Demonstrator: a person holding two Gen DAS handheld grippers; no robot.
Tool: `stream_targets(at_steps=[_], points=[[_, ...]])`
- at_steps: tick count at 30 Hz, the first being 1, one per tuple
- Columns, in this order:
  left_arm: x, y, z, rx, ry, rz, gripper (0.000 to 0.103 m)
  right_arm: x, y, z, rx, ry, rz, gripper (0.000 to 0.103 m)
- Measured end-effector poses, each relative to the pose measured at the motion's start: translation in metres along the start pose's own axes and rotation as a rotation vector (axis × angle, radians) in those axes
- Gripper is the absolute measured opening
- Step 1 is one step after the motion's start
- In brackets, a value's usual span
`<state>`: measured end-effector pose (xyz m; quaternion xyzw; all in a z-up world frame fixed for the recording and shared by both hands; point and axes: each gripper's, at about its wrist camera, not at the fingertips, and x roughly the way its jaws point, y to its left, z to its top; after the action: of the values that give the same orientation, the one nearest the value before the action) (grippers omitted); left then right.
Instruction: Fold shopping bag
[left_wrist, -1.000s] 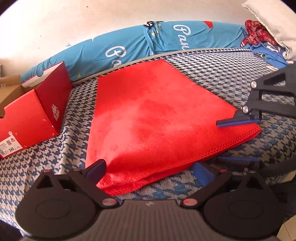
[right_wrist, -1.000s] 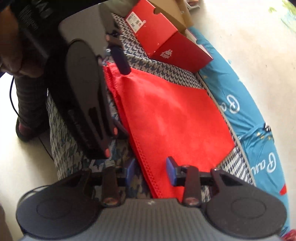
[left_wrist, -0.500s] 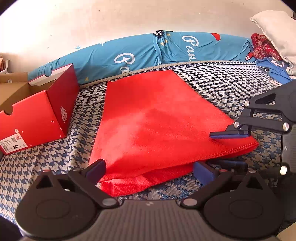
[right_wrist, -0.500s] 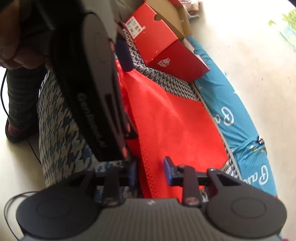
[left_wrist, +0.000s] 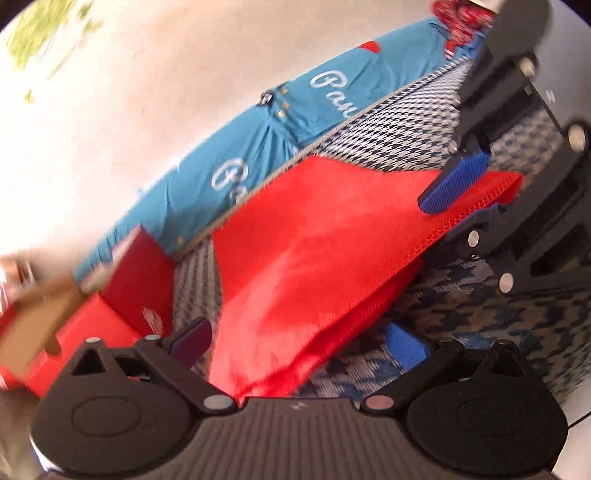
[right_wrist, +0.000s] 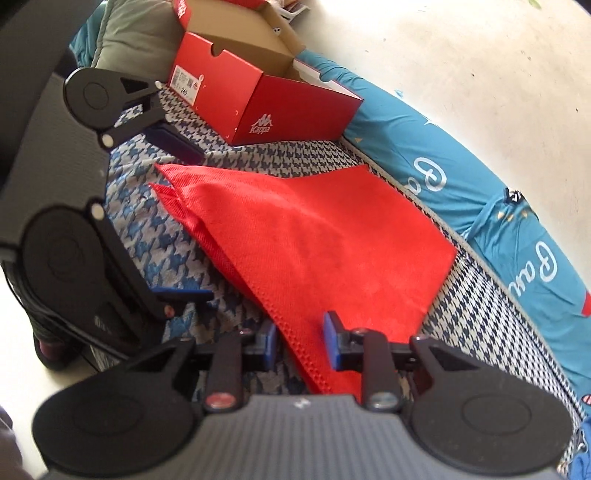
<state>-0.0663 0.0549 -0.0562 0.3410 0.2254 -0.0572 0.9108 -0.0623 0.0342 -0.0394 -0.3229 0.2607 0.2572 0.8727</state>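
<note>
Left claw (left_wrist: 299, 341): matte black body, ribbed grey-black centre plate, two round black hubs with circular insets, black linkage arms, silver and reddish pivot screws. Finger pads (left_wrist: 406, 345) blue, ridged.

Right claw (right_wrist: 301, 341): same build, ribbed plate with small white mark, black triangular cut-out links, red and silver screw heads, blue pads (right_wrist: 330, 341). Black cable at left edge of right wrist view. Dark shoe (right_wrist: 51, 350) with purplish trim.
</note>
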Motion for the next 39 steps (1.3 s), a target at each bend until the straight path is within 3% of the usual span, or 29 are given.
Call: stream_targets(at_steps=[3, 5, 9, 13, 17, 20, 22, 23, 24, 27, 32, 36, 39], points=[[0.003, -0.005, 0.004, 0.075, -0.042, 0.016, 0.098, -0.007, 0.002, -0.003, 0.007, 0.004, 0.004, 0.024], [0.005, 0.004, 0.006, 0.012, -0.021, -0.007, 0.094, -0.010, 0.007, -0.005, -0.034, 0.003, -0.007, 0.026], [0.008, 0.025, 0.010, -0.131, 0.000, -0.038, 0.089, -0.018, 0.022, -0.010, -0.134, -0.028, -0.035, 0.049], [0.009, 0.037, 0.012, -0.212, -0.006, -0.067, 0.088, -0.015, 0.034, -0.013, -0.229, -0.032, -0.041, 0.057], [0.012, 0.042, 0.013, -0.231, -0.009, -0.095, 0.087, -0.004, 0.041, -0.014, -0.344, -0.059, -0.118, 0.058], [0.012, 0.048, 0.015, -0.240, -0.014, -0.137, 0.088, 0.006, 0.039, -0.011, -0.372, -0.062, -0.144, 0.053], [0.011, 0.054, 0.017, -0.225, -0.025, -0.183, 0.088, 0.013, 0.035, -0.008, -0.368, -0.053, -0.144, 0.033], [0.010, 0.056, 0.018, -0.208, -0.033, -0.199, 0.088, 0.017, 0.026, -0.002, -0.294, -0.022, -0.113, 0.015], [0.009, 0.057, 0.018, -0.192, -0.042, -0.205, 0.089, 0.016, 0.019, 0.001, -0.235, -0.008, -0.087, 0.012], [0.006, 0.061, 0.018, -0.153, -0.058, -0.251, 0.089, 0.007, -0.006, 0.007, -0.031, 0.001, 0.013, 0.009], [-0.001, 0.056, 0.020, -0.048, -0.081, -0.305, 0.089, -0.010, -0.029, 0.008, 0.096, 0.009, 0.092, 0.009], [-0.011, 0.042, 0.019, 0.135, -0.145, -0.325, 0.089, -0.020, -0.048, 0.009, 0.164, 0.025, 0.156, 0.009], [-0.014, 0.029, 0.017, 0.280, -0.184, -0.288, 0.088, -0.028, -0.059, 0.012, 0.195, 0.031, 0.193, 0.008]])
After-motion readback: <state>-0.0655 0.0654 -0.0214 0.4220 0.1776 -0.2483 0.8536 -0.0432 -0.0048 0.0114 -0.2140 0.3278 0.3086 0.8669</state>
